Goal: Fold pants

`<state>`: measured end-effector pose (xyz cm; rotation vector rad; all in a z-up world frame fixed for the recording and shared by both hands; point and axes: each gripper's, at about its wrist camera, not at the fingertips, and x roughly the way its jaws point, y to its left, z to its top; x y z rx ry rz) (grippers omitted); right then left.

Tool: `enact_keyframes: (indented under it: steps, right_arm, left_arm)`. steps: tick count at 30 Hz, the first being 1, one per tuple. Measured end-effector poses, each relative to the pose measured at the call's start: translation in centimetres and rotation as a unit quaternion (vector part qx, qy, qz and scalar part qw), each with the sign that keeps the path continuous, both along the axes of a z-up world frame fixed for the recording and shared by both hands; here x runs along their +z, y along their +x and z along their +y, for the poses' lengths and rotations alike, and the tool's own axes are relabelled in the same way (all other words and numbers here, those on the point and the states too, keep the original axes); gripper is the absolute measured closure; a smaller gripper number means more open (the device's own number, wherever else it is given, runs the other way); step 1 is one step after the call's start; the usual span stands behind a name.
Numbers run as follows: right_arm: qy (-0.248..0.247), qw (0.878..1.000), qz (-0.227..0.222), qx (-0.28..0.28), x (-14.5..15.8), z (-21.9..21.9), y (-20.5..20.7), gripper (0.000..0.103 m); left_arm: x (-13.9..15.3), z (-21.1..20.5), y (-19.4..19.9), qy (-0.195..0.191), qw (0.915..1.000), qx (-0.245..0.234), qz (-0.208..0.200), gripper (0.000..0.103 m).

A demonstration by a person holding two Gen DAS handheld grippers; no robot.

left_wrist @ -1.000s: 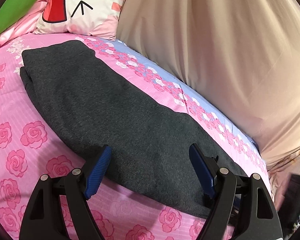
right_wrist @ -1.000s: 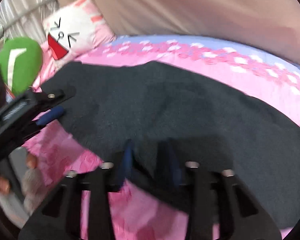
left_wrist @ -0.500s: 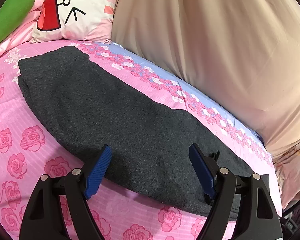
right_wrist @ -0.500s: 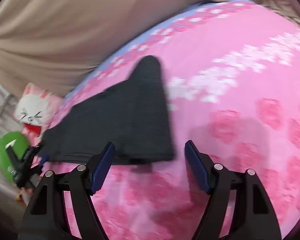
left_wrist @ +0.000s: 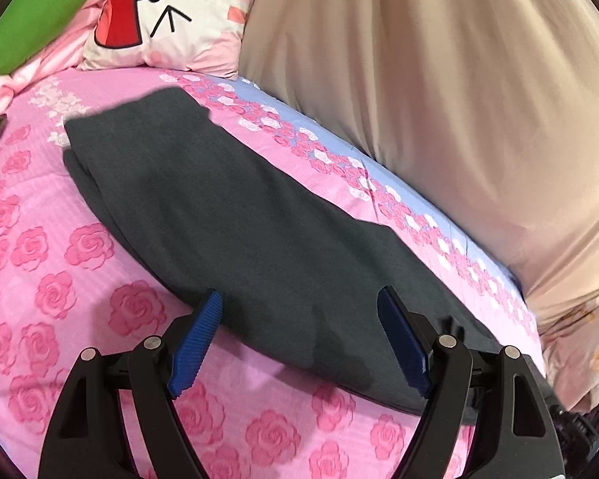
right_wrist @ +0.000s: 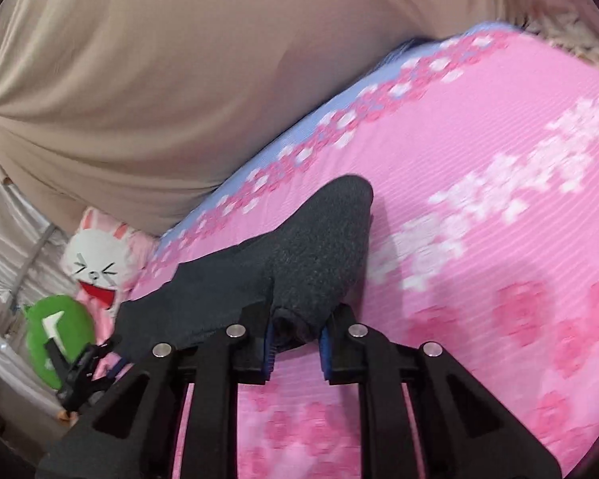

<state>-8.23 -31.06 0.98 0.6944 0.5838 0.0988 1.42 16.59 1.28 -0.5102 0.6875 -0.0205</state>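
The dark grey pants [left_wrist: 235, 219] lie on the bed, stretched in a long folded strip across the pink rose-patterned bedsheet [left_wrist: 48, 287]. One end reaches toward the cartoon-face pillow [left_wrist: 167, 12] at the head of the bed; the other end runs to the lower right of the left wrist view, past the claw.

The left claw [left_wrist: 299, 339] has its blue-padded fingers [left_wrist: 197, 333] spread wide. They straddle the near edge of the pants, and nothing is caught between them. I cannot tell whether the tips touch the cloth.

The right claw [right_wrist: 297, 345] is pressed nearly together, pinching a bunched end of the pants [right_wrist: 319, 247]. The cloth rises from between the blue pads and stands up in a rounded hump above the bedsheet [right_wrist: 499, 127], while the rest of the garment trails off to the left, toward the left claw [right_wrist: 80, 367], which shows small at the left edge of that view.

A beige curtain [left_wrist: 439, 80] hangs along the far side of the bed. A green cushion [right_wrist: 60, 335] sits just beside the pillow [right_wrist: 98, 259], near the head of the bed. A pale blue band with small roses borders the sheet next to the curtain.
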Motion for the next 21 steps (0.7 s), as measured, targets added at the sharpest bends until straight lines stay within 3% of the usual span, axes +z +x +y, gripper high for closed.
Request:
enact_keyframes:
  steps: [3, 7, 8, 9, 10, 12, 13, 14, 15, 16, 18, 21]
  right_arm:
    - [0.005, 0.999, 0.007, -0.050, -0.6, -4.9, -2.5, 0.088]
    - [-0.021, 0.993, 0.031, -0.113, -1.7, -9.9, -6.5, 0.086]
    - [-0.029, 0.992, 0.048, -0.116, -2.3, -10.7, -7.1, 0.082]
    - [-0.040, 0.989, 0.064, -0.124, -2.6, -11.0, -7.4, 0.069]
    - [-0.077, 0.980, 0.088, -0.162, -2.5, -10.8, -8.3, 0.063]
    - [-0.141, 0.969, 0.084, -0.187, -1.1, -9.4, -9.4, 0.062]
    - [-0.165, 0.969, 0.055, -0.173, 0.4, -7.7, -9.8, 0.062]
    - [-0.177, 0.971, 0.030, -0.158, 1.4, -6.2, -9.9, 0.055]
    - [-0.183, 0.975, 0.009, -0.127, 2.3, -4.3, -9.4, 0.045]
    - [-0.184, 0.981, -0.002, -0.066, 2.9, -1.5, -7.9, 0.044]
    - [-0.174, 0.984, 0.005, 0.043, 2.5, 3.8, -4.3, 0.047]
    - [-0.176, 0.978, 0.039, 0.110, 0.5, 7.8, -0.6, 0.054]
  left_arm:
    - [0.7, -0.7, -0.7, 0.000, 0.9999, -0.013, -0.007, 0.026]
    - [1.3, -3.3, -0.9, 0.051, 0.9981, -0.032, -0.016, 0.026]
    - [1.2, -3.7, -0.7, 0.054, 0.9978, -0.035, -0.016, 0.026]
    - [1.0, -4.0, -0.5, 0.052, 0.9978, -0.038, -0.014, 0.026]
    - [0.5, -4.4, -0.1, 0.046, 0.9981, -0.041, -0.009, 0.026]
    - [-0.2, -4.8, 0.5, 0.038, 0.9983, -0.043, 0.002, 0.026]
    - [-0.6, -5.2, 0.9, 0.040, 0.9982, -0.042, 0.009, 0.026]
    - [-0.7, -5.3, 1.0, 0.045, 0.9981, -0.041, 0.012, 0.026]
    - [-0.7, -5.5, 1.1, 0.051, 0.9978, -0.041, 0.010, 0.026]
    - [-0.7, -5.5, 1.1, 0.054, 0.9976, -0.043, 0.008, 0.026]
    - [-0.8, -5.6, 1.0, 0.057, 0.9973, -0.046, 0.007, 0.026]
    - [-0.8, -5.7, 0.6, 0.058, 0.9971, -0.049, -0.002, 0.026]
